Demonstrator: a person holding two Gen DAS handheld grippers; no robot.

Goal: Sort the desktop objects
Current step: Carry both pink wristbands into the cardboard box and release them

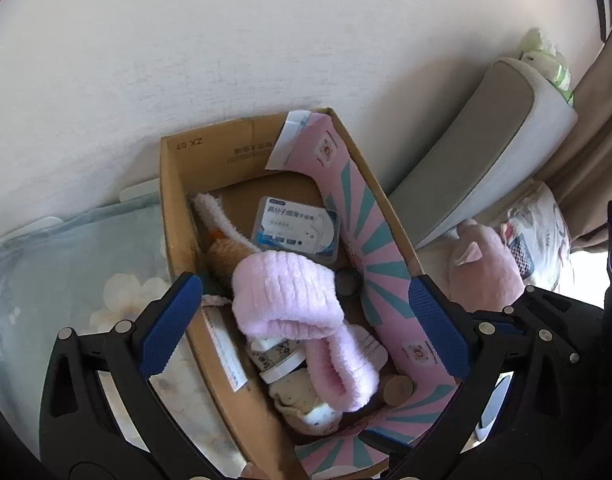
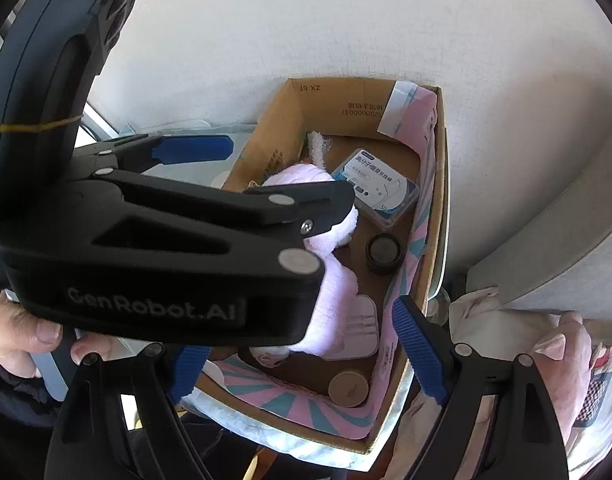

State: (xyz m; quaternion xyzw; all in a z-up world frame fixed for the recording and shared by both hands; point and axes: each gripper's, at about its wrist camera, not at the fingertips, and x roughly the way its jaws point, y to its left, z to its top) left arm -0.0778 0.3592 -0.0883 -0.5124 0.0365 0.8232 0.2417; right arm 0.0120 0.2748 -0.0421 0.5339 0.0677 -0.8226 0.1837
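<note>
An open cardboard box (image 1: 174, 200) stands against the wall and holds several small things. A fluffy pink band (image 1: 290, 304) lies loose on top of them. My left gripper (image 1: 306, 320) hangs over the box, open, its blue pads clear of the band on both sides. My right gripper (image 2: 306, 360) is open too, above the box's near end (image 2: 369, 446), with nothing between its fingers. The left gripper's black housing (image 2: 166, 240) crosses the right wrist view and hides part of the pink band (image 2: 337, 280).
In the box lie a clear floss case (image 1: 296, 228), a black round lid (image 2: 383, 252), a tan round lid (image 2: 347, 388), a white plug (image 2: 355, 326) and pink-teal paper (image 1: 379, 248). A pink plush (image 1: 485, 268) and a grey cushion (image 1: 477, 160) lie to the right, a floral cloth (image 1: 66, 260) to the left.
</note>
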